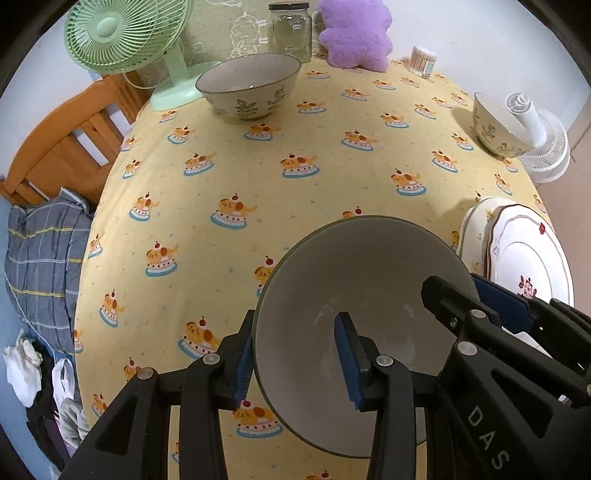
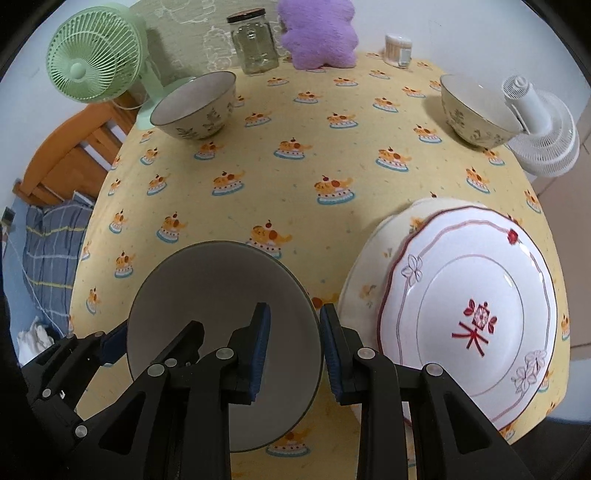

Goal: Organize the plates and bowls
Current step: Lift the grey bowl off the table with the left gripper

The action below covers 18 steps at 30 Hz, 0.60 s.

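Observation:
A grey-white bowl (image 1: 365,280) (image 2: 221,295) sits near the table's front edge. My left gripper (image 1: 297,363) is open and straddles its left rim, one pad outside, one inside. My right gripper (image 2: 293,354) is open and straddles its right rim the same way. A second leaf-patterned bowl (image 1: 249,88) (image 2: 195,107) stands at the back left. A third (image 1: 496,125) (image 2: 474,114) stands at the back right. Two stacked plates (image 2: 472,306) (image 1: 524,251), a red-trimmed one on a cream one, lie at the front right.
A green fan (image 1: 125,37) (image 2: 96,62), a glass jar (image 1: 290,31) (image 2: 255,44), a purple plush (image 1: 354,33) (image 2: 317,33) and a cotton-swab tub (image 2: 398,50) line the back edge. A white fan (image 2: 543,129) stands right. A wooden bed frame (image 1: 62,144) is left.

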### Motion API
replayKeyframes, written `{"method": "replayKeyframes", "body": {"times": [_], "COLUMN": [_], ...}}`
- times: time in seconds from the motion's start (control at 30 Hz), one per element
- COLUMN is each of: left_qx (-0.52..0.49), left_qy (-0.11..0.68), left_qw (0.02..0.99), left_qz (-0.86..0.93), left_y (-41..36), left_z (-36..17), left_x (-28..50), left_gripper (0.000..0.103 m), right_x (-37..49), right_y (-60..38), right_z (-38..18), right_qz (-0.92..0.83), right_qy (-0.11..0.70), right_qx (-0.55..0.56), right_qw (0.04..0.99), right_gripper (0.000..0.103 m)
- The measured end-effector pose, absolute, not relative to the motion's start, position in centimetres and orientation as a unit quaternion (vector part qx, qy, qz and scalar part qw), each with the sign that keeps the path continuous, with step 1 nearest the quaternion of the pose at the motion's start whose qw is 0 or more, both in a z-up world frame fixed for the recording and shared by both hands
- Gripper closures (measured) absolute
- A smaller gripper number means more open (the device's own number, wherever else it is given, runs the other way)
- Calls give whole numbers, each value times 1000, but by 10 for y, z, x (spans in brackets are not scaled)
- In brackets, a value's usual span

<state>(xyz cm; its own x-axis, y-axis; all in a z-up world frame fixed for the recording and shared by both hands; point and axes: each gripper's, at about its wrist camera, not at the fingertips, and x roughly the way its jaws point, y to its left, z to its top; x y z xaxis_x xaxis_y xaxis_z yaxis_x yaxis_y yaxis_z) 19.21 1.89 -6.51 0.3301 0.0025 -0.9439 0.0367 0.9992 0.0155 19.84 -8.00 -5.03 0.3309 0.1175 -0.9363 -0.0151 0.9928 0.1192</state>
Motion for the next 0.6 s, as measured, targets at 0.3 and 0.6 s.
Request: {"method": "replayKeyframes", "body": {"times": [0.3, 0.6], "left_qx": [5, -2], "left_qy": [580, 583], "left_qw": [815, 812], "left_qz": [-8, -28], "left_y": [22, 26], "left_z": [-67, -67], "left_x": [189, 181], "left_gripper": [56, 14], "right_x": [200, 190], "right_y": [-79, -77], "right_z": [-55, -54], "right_qz": [52, 34], "right_qy": [582, 582], "right_qx": [47, 53], "right_qw": [810, 811], "right_gripper": [71, 34]}}
